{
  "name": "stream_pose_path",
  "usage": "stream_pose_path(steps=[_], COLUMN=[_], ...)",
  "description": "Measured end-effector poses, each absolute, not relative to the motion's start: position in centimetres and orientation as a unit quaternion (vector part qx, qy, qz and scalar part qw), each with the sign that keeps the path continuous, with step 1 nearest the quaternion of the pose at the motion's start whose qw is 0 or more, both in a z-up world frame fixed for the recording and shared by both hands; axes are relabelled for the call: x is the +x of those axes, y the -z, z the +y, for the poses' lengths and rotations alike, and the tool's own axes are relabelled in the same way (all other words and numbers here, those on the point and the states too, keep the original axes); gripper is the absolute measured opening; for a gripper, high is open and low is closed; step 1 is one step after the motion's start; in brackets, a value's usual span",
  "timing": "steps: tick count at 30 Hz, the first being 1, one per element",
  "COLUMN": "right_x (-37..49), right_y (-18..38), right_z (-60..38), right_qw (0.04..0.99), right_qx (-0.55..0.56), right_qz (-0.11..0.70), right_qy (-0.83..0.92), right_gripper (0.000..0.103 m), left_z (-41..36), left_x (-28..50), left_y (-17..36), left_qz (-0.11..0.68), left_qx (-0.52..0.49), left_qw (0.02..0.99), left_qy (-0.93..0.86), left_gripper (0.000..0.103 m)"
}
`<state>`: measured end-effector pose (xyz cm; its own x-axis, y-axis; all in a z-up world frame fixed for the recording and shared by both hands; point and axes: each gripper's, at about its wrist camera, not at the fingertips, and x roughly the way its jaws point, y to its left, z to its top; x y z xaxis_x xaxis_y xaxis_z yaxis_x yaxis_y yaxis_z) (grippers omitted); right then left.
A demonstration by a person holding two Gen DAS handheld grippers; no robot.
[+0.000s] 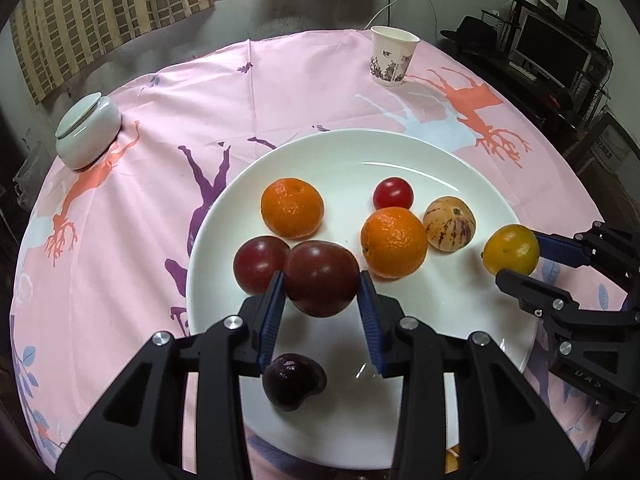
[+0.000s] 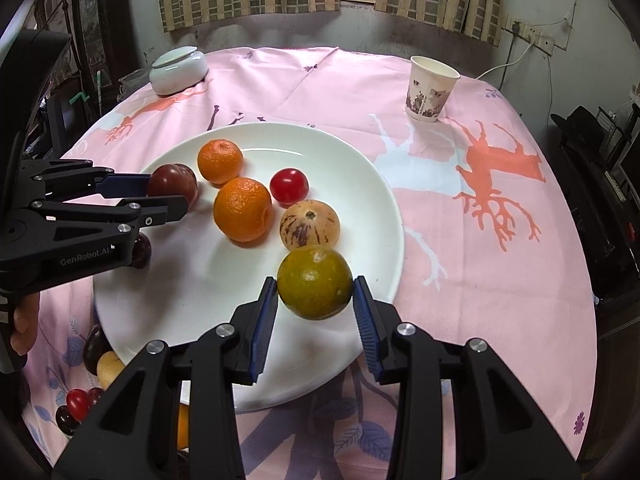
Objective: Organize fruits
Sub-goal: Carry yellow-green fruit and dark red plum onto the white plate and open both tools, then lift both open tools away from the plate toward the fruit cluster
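Note:
A white plate [image 1: 460, 168] [image 2: 368, 184] holds two oranges [image 1: 292, 208] [image 1: 394, 242], a small red tomato [image 1: 393, 193], a striped pale melon [image 1: 450, 225], a dark red plum [image 1: 260, 266] and a dark purple fruit [image 1: 292, 386]. My left gripper [image 1: 322, 288] [image 2: 168, 196] is shut on a second dark red plum [image 1: 321, 284] [image 2: 172, 184] over the plate's left part. My right gripper [image 2: 315, 292] [image 1: 516, 260] is shut on a yellow-green citrus [image 2: 315, 282] [image 1: 511, 249] above the plate's right rim.
A paper cup [image 1: 393, 56] [image 2: 431, 89] stands at the far right of the pink tablecloth [image 1: 280, 92]. A white lidded jar [image 1: 88, 132] [image 2: 179, 70] sits at the far left. Several loose fruits [image 2: 96, 364] lie on the cloth near the plate's front left.

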<state>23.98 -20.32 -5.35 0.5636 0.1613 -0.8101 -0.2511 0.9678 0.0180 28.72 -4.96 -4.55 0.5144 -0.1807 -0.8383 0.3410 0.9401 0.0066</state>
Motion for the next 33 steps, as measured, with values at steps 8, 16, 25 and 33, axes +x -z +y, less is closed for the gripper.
stream_pose_path(steps=[8, 16, 25, 33], right_x=[25.1, 22.3, 13.6, 7.6], right_y=[6.0, 2.2, 1.5, 3.3], right_z=[-20.3, -20.7, -19.8, -18.4], right_qw=[0.885, 0.907, 0.891, 0.880], right_qx=[-0.060, -0.064, -0.004, 0.010], right_qz=[0.450, 0.406, 0.430, 0.442], right_qy=[-0.101, -0.093, -0.144, -0.171], right_gripper=[0.042, 0.069, 0.069, 0.069], left_z=[-5.4, -3.0, 2.0, 5.9], left_x=[29.5, 24.4, 13.9, 9.4], left_y=[4.2, -1.4, -1.5, 4.2], left_qz=[0.463, 0.392, 0.356, 0.417], left_qx=[0.087, 0.076, 0.061, 0.063], left_qw=[0.871, 0.905, 0.925, 0.904], left_qy=[0.141, 0.146, 0.115, 0.067], left_gripper=[0.050, 0.084, 0.096, 0.096])
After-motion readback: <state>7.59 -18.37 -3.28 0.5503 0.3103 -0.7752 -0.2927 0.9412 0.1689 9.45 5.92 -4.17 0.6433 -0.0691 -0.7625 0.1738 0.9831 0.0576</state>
